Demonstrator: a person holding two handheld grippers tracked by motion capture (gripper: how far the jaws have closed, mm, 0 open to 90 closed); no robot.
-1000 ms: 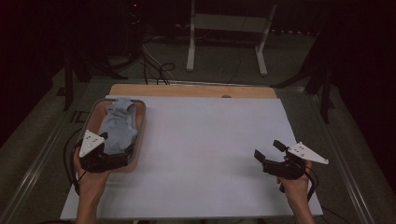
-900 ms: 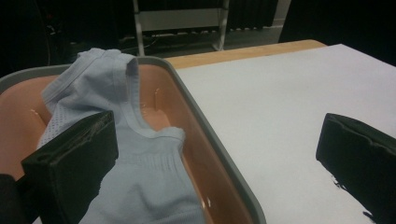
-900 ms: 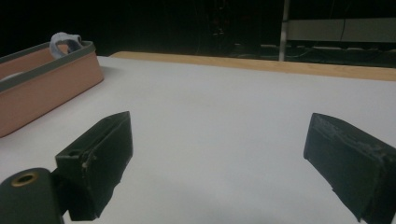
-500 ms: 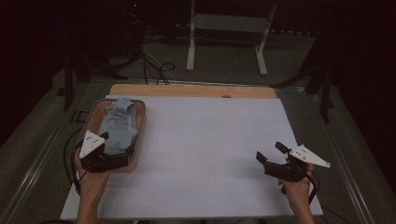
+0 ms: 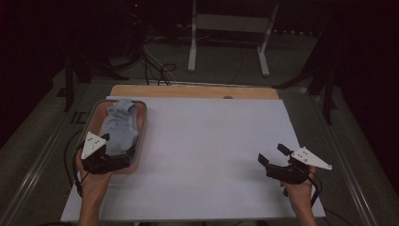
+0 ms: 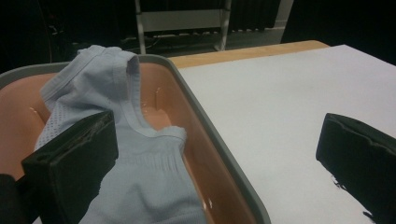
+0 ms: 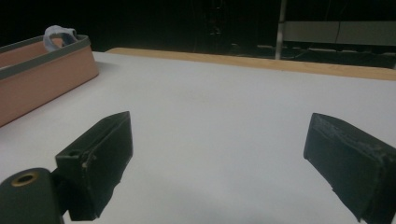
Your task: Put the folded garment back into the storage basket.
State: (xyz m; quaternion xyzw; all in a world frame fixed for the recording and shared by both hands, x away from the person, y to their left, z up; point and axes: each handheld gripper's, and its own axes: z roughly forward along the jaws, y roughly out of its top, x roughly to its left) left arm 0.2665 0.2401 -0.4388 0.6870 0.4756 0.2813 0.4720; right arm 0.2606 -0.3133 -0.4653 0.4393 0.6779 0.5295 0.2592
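My spread left gripper (image 5: 104,151) straddled the tub's (image 5: 141,141) rim beside the grey garment (image 5: 120,129), far nearer than my open right gripper (image 5: 273,161).

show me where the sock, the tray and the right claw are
sock (image 6: 140,182), left gripper view, on its ribbed middle
tray (image 6: 219,144), left gripper view, on its grey rim
right claw (image 5: 272,155), high view, midway between its open tips
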